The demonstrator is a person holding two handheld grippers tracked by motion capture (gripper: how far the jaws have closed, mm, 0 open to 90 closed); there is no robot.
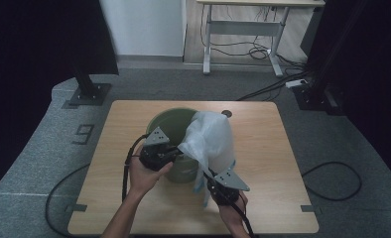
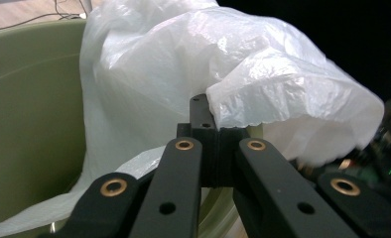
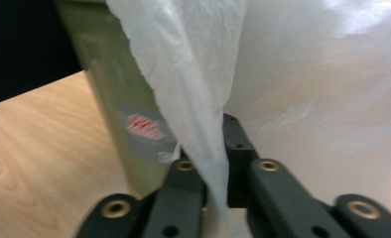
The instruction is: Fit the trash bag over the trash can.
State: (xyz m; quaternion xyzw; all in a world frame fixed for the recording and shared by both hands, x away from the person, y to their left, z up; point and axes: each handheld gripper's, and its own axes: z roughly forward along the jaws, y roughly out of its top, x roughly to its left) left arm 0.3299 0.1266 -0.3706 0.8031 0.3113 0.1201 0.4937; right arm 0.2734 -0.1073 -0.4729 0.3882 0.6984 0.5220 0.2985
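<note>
High view: crinkly white bag (image 1: 211, 136) (thin plastic) over round green bin (image 1: 166, 121).

A recording lab set up for tabletop work

We see a bare wooden table (image 1: 134, 124) on grey carpet (image 1: 44, 148), black curtains (image 1: 34, 39) on both sides, stand bases (image 1: 88, 94), loose floor cables (image 1: 332, 181), a power strip (image 1: 296, 83) and a height-adjustable desk (image 1: 243, 29) behind

Wooden table (image 1: 109, 198); green bin (image 1: 166, 124) on it
</note>
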